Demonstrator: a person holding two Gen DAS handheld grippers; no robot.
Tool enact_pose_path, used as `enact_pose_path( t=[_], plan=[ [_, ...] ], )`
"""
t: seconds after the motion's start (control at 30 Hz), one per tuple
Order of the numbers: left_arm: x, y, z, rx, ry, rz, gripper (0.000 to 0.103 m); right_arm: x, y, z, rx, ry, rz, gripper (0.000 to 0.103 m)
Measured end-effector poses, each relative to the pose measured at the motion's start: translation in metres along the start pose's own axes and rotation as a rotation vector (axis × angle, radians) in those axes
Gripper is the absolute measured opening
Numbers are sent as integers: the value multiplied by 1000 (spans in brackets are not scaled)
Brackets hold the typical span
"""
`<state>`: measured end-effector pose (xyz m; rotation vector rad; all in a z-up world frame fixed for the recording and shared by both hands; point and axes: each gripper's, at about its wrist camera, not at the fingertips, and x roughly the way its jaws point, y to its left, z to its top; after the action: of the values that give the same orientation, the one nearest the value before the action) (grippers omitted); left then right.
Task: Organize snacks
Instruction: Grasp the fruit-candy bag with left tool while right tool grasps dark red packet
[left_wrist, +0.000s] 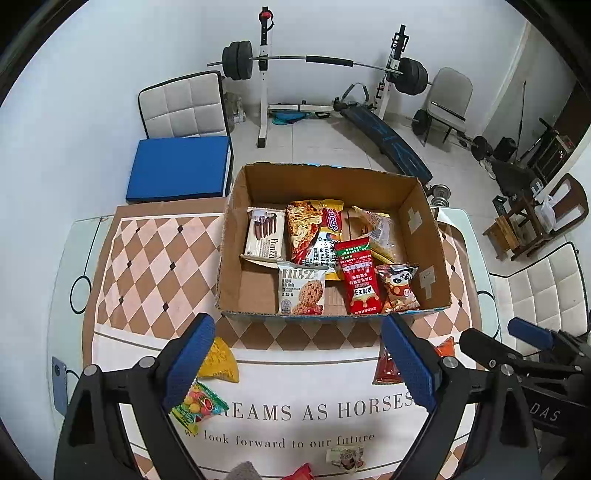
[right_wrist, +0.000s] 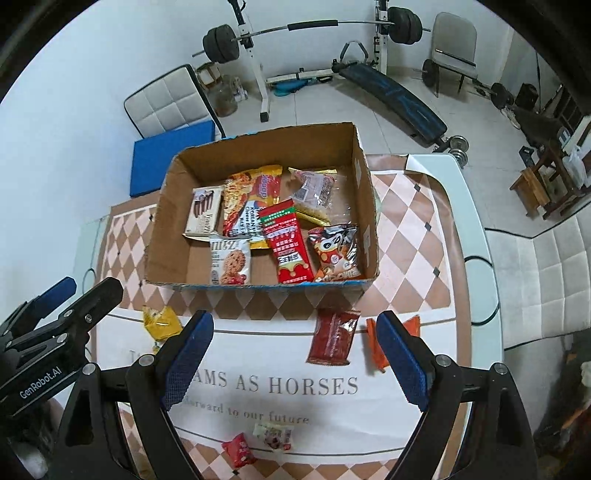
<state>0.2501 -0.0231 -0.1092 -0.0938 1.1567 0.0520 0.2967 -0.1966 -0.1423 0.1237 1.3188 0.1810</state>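
Note:
An open cardboard box (left_wrist: 424, 236) (right_wrist: 170, 206) stands on the table and holds several snack packets, among them a red packet (left_wrist: 358, 280) (right_wrist: 288, 247) and a cookie packet (left_wrist: 301, 291) (right_wrist: 229, 262). My left gripper (left_wrist: 299, 354) hovers open and empty above the cloth in front of the box. My right gripper (right_wrist: 295, 350) is open and empty too, beside it. Loose on the cloth lie a yellow packet (left_wrist: 221, 362) (right_wrist: 162, 321), a candy packet (left_wrist: 197, 404), a dark red packet (right_wrist: 334, 338) (left_wrist: 386, 367), an orange packet (right_wrist: 376, 343) and small packets (right_wrist: 273, 437) near the front.
The table carries a checkered cloth (left_wrist: 147, 266) with printed lettering. White chairs (left_wrist: 184, 107) (right_wrist: 543, 280) stand around it, one with a blue cushion (left_wrist: 179, 168). A barbell rack (left_wrist: 317, 62) and a bench (left_wrist: 388, 140) fill the floor beyond. A phone (left_wrist: 59, 384) lies at the left edge.

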Motion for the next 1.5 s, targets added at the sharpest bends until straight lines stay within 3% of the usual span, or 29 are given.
enact_pose_path(
  t=[0.23, 0.53, 0.67, 0.77, 0.9, 0.97, 1.07, 1.33, 1.5],
  plan=[
    [19, 26, -24, -98, 36, 59, 93, 29, -30, -17, 119, 65, 30, 92],
    [100, 80, -91, -239, 259, 150, 93, 152, -63, -46, 229, 268, 5, 92],
    [125, 102, -117, -327, 346, 160, 93, 194, -63, -50, 235, 312, -36, 92],
    [135, 117, -129, -405, 366, 152, 93, 218, -62, -52, 221, 333, -86, 90],
    [146, 139, -146, -501, 420, 146, 93, 238, -58, -60, 199, 366, -135, 87],
    [148, 150, -156, -550, 445, 132, 93, 243, -54, -67, 180, 371, -160, 71],
    [147, 165, -169, -610, 457, 125, 93, 242, -39, -75, 109, 351, -182, 59],
    [138, 198, -188, -697, 452, 71, 93, 247, 20, -118, -22, 442, -25, 59],
    [149, 206, -171, -695, 469, 33, 93, 251, 41, -131, -65, 458, -16, 59]
  ],
)
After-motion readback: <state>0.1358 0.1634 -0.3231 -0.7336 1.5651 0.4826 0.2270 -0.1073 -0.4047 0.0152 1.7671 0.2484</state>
